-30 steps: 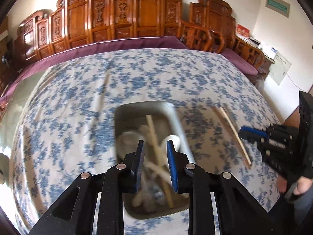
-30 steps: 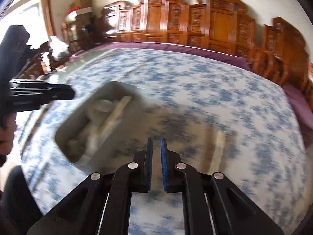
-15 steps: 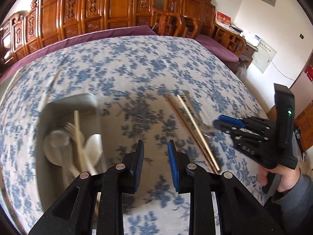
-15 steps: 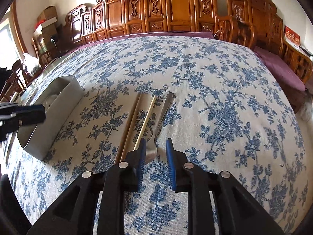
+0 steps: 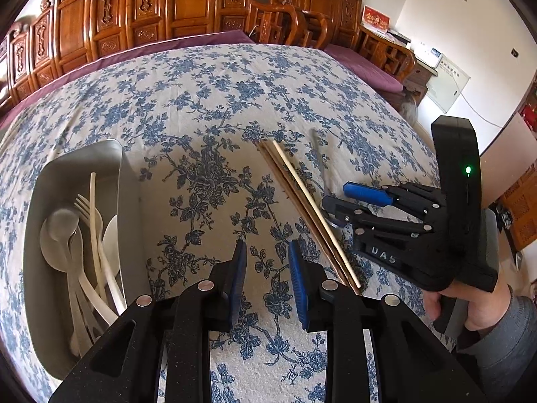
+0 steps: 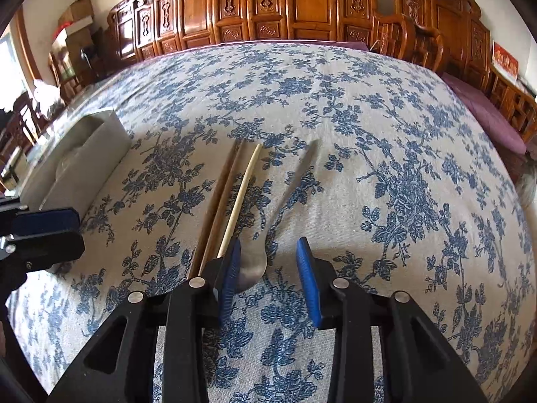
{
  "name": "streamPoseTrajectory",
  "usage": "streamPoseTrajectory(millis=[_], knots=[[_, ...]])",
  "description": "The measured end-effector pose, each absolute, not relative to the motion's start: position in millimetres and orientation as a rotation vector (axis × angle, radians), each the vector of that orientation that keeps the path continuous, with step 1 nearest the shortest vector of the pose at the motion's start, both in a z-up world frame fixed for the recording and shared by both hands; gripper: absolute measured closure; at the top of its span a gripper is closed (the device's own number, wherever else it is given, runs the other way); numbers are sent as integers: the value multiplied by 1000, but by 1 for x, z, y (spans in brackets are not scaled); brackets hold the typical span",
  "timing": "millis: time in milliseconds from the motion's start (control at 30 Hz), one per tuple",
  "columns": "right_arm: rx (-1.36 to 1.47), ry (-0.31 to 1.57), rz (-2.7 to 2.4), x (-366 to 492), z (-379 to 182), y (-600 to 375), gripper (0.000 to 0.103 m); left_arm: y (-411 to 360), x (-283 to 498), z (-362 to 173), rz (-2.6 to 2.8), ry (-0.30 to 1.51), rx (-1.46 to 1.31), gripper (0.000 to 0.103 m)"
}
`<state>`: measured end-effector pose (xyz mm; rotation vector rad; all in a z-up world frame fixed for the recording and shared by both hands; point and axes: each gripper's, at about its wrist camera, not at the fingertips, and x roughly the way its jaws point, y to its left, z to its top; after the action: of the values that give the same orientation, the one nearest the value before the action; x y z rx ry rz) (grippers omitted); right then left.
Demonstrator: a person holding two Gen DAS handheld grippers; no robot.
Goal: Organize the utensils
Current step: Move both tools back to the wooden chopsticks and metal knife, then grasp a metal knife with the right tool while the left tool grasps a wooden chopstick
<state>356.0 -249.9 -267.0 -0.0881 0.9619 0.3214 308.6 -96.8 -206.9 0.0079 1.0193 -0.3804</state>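
Note:
A pair of brown chopsticks (image 6: 218,208), one pale chopstick (image 6: 240,198) and a metal spoon (image 6: 287,194) lie side by side on the blue-flowered tablecloth. My right gripper (image 6: 268,245) hangs just over the spoon's bowl. Its jaws are opening, with the bowl beneath the left finger (image 6: 231,268) and no pad pressing on it. My left gripper (image 5: 266,250) stands slightly open over bare cloth, left of the brown chopsticks (image 5: 295,201) and the pale chopstick (image 5: 313,208), with nothing between its fingers. The left wrist view shows the right gripper (image 5: 335,196) held by a hand.
A metal tray (image 5: 131,218) with several white plastic spoons, a fork and a chopstick sits left of my left gripper. Carved wooden chairs line the table's far side. The left gripper (image 6: 79,230) shows at the right wrist view's left edge.
My left gripper moved rightward from over the tray to beside the chopsticks. My right gripper came down over the spoon and its jaws went from nearly shut to open.

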Motion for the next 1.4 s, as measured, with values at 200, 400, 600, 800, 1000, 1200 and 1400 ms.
streamPoseTrajectory(millis=[200, 400, 600, 800, 1000, 1200, 1400], knots=[[-132, 966, 329, 352, -267, -237, 65, -94, 308, -207, -376, 1022, 5, 79], [-165, 964, 349, 350, -266, -226, 87, -93, 306, -206, -370, 1022, 7, 79], [-158, 975, 345, 353, -266, -229, 103, -94, 307, -209, -363, 1030, 6, 79], [-110, 982, 364, 355, -263, -238, 103, -102, 308, -215, -362, 1046, 20, 79], [-39, 969, 378, 355, -256, -253, 102, -107, 308, -220, -360, 1055, 27, 79], [-54, 958, 391, 350, -258, -240, 81, -102, 305, -220, -350, 1056, 15, 79], [-97, 930, 456, 337, -251, -221, 79, -97, 302, -216, -350, 1047, 8, 79]])
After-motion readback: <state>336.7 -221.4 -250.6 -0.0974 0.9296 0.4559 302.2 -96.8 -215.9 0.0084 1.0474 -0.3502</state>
